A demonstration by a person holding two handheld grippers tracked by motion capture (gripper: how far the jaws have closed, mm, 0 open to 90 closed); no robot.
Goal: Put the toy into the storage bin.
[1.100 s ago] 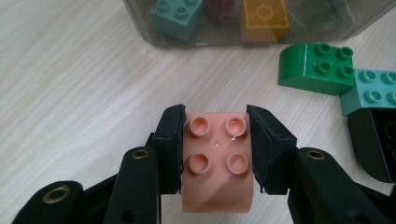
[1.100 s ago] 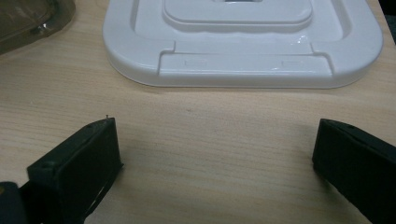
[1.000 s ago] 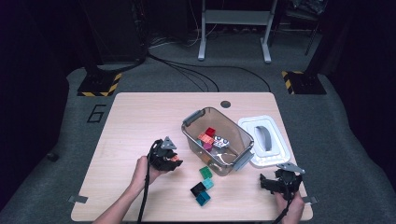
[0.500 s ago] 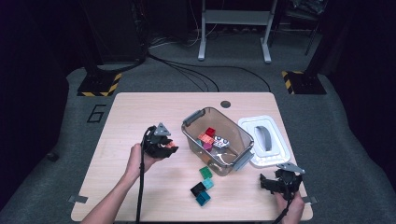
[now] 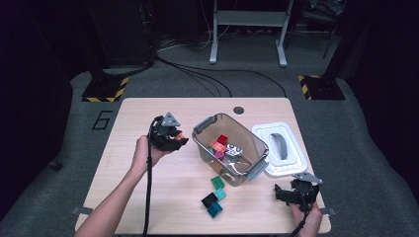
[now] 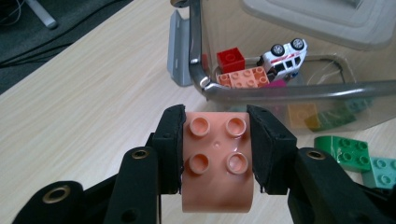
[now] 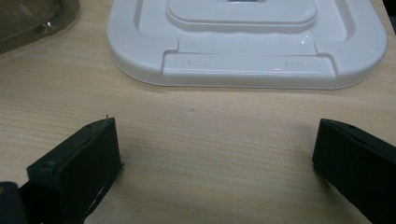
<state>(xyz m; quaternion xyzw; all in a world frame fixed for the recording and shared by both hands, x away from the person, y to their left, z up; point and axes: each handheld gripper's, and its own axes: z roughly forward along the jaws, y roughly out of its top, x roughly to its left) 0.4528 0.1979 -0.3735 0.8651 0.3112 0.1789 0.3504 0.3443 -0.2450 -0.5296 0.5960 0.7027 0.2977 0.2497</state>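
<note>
L tool [image 6: 217, 154] clenched on salmon-pink 4-stud plastic brick [image 6: 217, 163], held above wooden surface [image 5: 148, 197] just beside clear plastic bin [image 5: 210, 148] w/ toys. R tool [image 7: 215, 158] released, jaws wide apart, near white plastic lid [image 7: 247, 51].

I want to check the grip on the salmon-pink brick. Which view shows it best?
The left gripper view: the pink brick fills the centre, studs up, clamped between the left gripper's jaws. The high view shows merely a pink speck at that gripper.
</note>
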